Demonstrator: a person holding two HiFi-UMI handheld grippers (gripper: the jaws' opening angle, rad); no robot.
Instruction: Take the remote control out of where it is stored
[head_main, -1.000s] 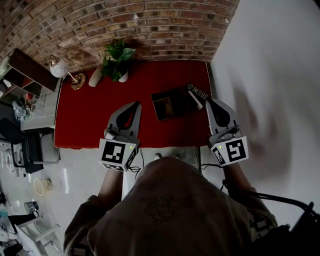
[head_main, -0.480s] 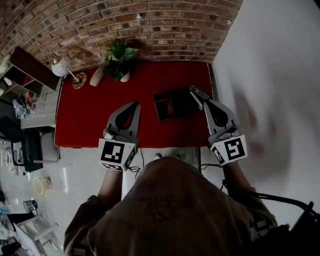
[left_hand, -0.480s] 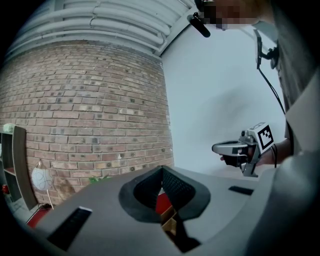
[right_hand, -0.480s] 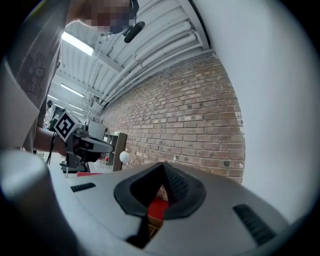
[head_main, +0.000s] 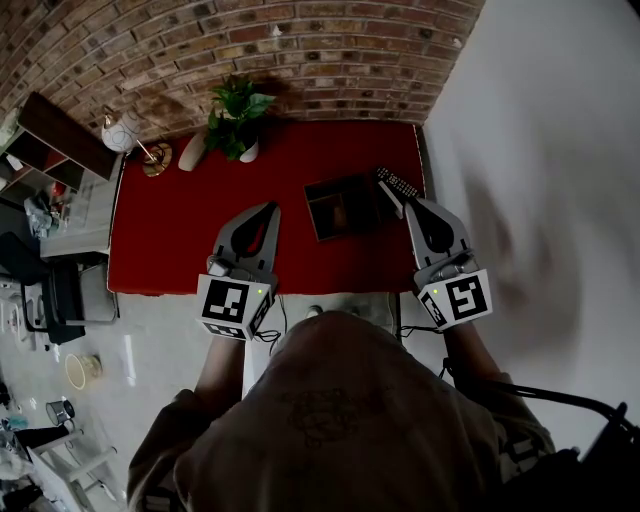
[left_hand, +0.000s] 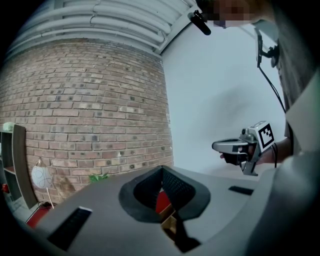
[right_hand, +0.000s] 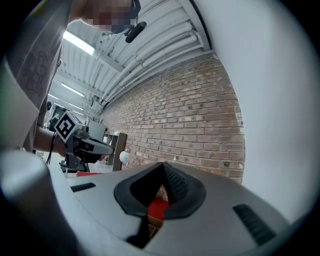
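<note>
**Claws.** The left claw (head_main: 271, 209) is pressed together and empty, held over the red tabletop (head_main: 180, 230), well left of the work. The right claw (head_main: 411, 203) is also pressed together and empty. Its tip sits just beside the near end of the remote control (head_main: 397, 185).

**Location.** The remote control rests at the right side of the dark open box (head_main: 343, 208), apparently propped on its rim. It is close to the tabletop's right edge and the white wall (head_main: 540, 150).

**Orientation.** Its long axis runs diagonally, with the far end towards the brick wall and leftward and the near end rightward towards the right claw. The button face is up. How much of it lies inside the box cannot be told.

**Risks, as judged.**
- If the right claw advances without spreading first, it would shove the remote control along its axis or off the tabletop's edge.
- A pinch across the narrow end could let it pivot and slip.
- The box looks light and may drag or tip if the remote control catches its rim.
</note>
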